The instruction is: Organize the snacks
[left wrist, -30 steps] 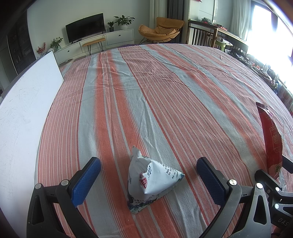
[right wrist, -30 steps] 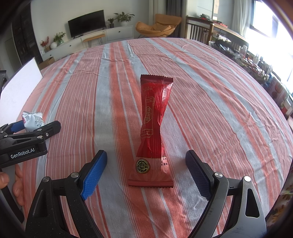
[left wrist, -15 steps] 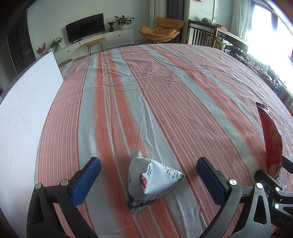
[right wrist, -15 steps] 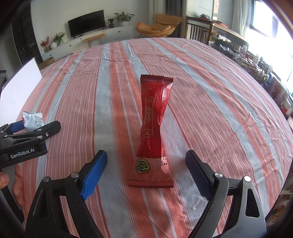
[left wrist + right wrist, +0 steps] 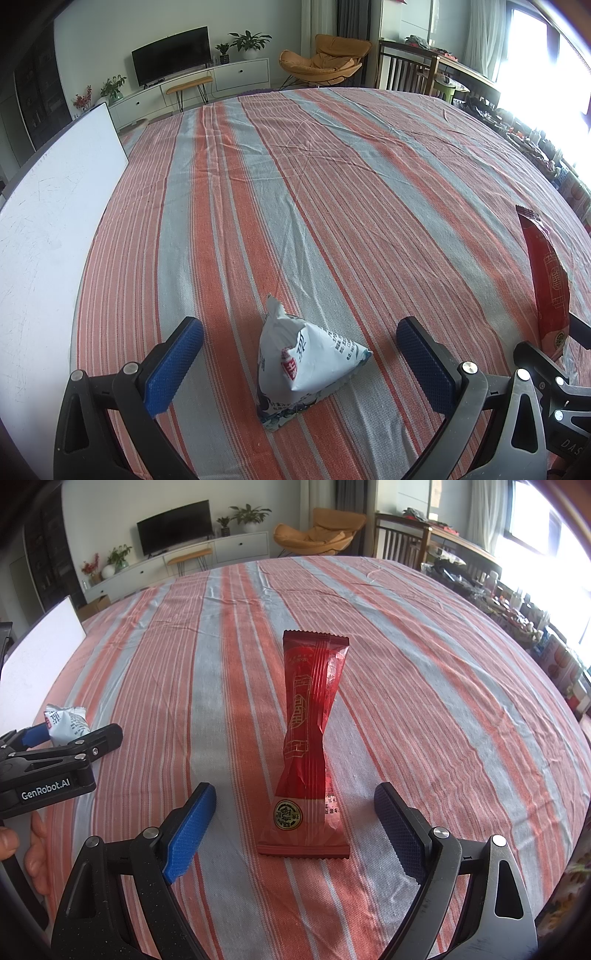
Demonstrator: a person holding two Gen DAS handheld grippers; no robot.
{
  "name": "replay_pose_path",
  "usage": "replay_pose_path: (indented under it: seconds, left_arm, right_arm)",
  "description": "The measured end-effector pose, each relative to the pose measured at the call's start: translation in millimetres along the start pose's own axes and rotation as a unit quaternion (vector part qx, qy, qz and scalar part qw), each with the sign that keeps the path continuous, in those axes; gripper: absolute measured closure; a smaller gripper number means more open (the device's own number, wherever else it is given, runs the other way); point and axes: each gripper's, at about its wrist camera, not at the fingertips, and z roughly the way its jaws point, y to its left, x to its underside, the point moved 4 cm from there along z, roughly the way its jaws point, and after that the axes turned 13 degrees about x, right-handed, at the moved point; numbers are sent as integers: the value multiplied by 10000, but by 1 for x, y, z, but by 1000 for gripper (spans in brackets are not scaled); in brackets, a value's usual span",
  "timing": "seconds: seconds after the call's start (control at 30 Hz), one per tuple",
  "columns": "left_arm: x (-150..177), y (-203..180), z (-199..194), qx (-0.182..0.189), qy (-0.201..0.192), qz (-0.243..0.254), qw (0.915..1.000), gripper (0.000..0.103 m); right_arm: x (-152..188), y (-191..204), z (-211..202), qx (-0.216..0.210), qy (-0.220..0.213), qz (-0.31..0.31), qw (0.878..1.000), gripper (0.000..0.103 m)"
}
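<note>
A white triangular snack pouch (image 5: 306,365) with blue and red print lies on the striped tablecloth, between the blue pads of my left gripper (image 5: 301,354), which stands open around it without touching. A long red snack packet (image 5: 312,738) lies lengthwise on the cloth, its near end between the fingers of my right gripper (image 5: 295,819), also open and clear of it. The red packet (image 5: 548,280) shows at the right edge of the left wrist view. In the right wrist view, the white pouch (image 5: 66,722) and the left gripper's black body (image 5: 48,771) are at the left edge.
A white board (image 5: 48,236) lies along the left side of the table. The orange and grey striped tablecloth (image 5: 332,177) stretches far ahead. A person's fingers (image 5: 33,845) hold the left gripper's handle. Beyond the table are a TV stand, an orange chair and cluttered shelves by the window.
</note>
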Motion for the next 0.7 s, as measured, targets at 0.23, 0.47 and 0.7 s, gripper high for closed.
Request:
replay_pose_path:
  seconds: [0.23,0.47,0.7]
  left_arm:
    - [-1,2,-25,419,701,-50,9966,1]
    - [-6,23,-48,844,618,-608,9927,1]
    - [-2,-1,-12,369,749,-168,9964,29]
  right_arm:
    - [-17,-42,-1,-1506,1165,782,9786,14]
    - [-47,-85,6,-1521,1936,1256,9610,14]
    - [-56,-31,21,-1108,1974,572,9724,17]
